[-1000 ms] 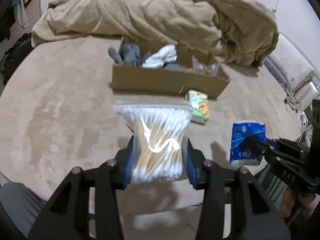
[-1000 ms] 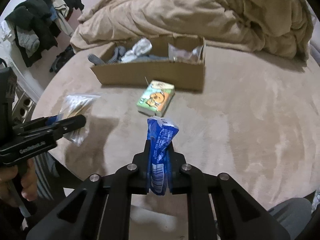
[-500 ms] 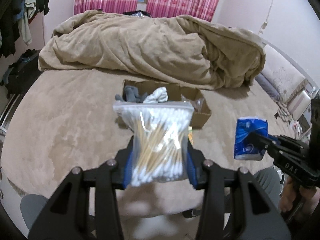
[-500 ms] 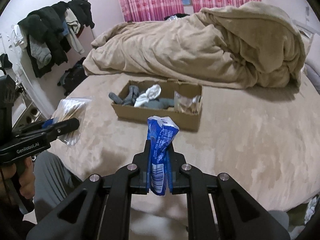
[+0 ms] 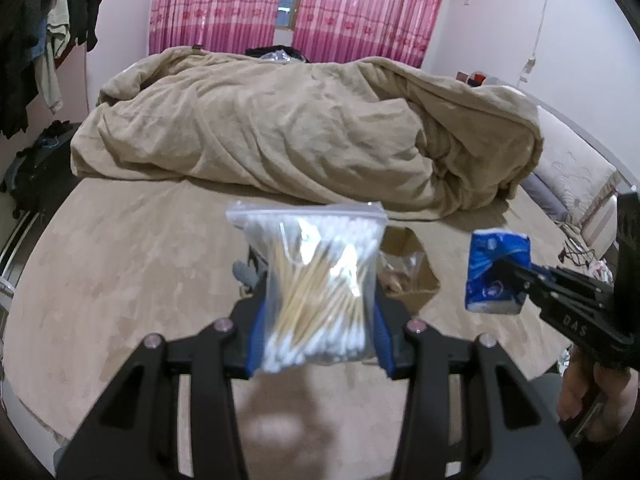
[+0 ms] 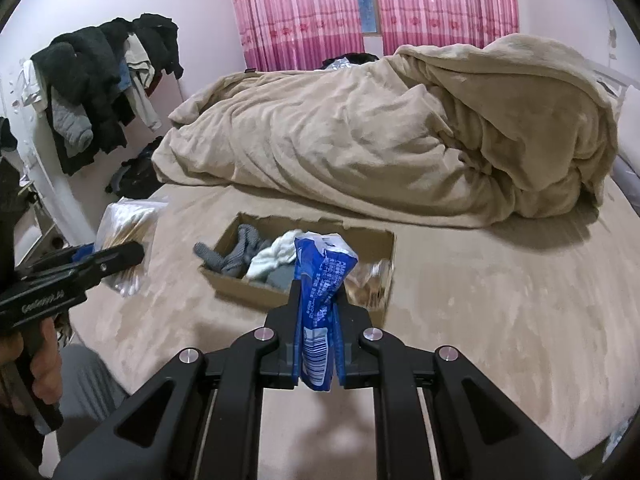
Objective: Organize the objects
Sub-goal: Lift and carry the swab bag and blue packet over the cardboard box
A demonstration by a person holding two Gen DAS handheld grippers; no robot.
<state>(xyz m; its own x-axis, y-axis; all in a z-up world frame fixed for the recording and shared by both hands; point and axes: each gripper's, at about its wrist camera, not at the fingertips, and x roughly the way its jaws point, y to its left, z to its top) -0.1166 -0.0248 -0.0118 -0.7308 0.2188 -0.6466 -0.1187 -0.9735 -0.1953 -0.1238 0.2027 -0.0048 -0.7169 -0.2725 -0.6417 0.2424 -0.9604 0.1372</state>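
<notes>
My left gripper [image 5: 318, 312] is shut on a clear zip bag of cotton swabs [image 5: 314, 280] and holds it up above the bed. My right gripper [image 6: 318, 308] is shut on a blue tissue pack [image 6: 322, 288], also lifted. The right gripper and tissue pack [image 5: 498, 274] show at the right of the left wrist view; the left gripper and swab bag [image 6: 126, 236] show at the left of the right wrist view. An open cardboard box [image 6: 236, 286] lies on the bed beyond both, holding grey socks [image 6: 236, 252], a white cloth [image 6: 276, 254] and a clear bag [image 6: 370, 282].
A bunched tan blanket [image 6: 380, 140] covers the far half of the bed [image 6: 500, 300]. Clothes hang on a rack [image 6: 100, 80] at the left. Pink curtains [image 6: 360, 8] are behind. A pillow [image 5: 572, 176] lies at the right.
Both grippers have risen and tilted up with their loads; the box now sits lower and farther in view. The green packet in front of the box is hidden now.
</notes>
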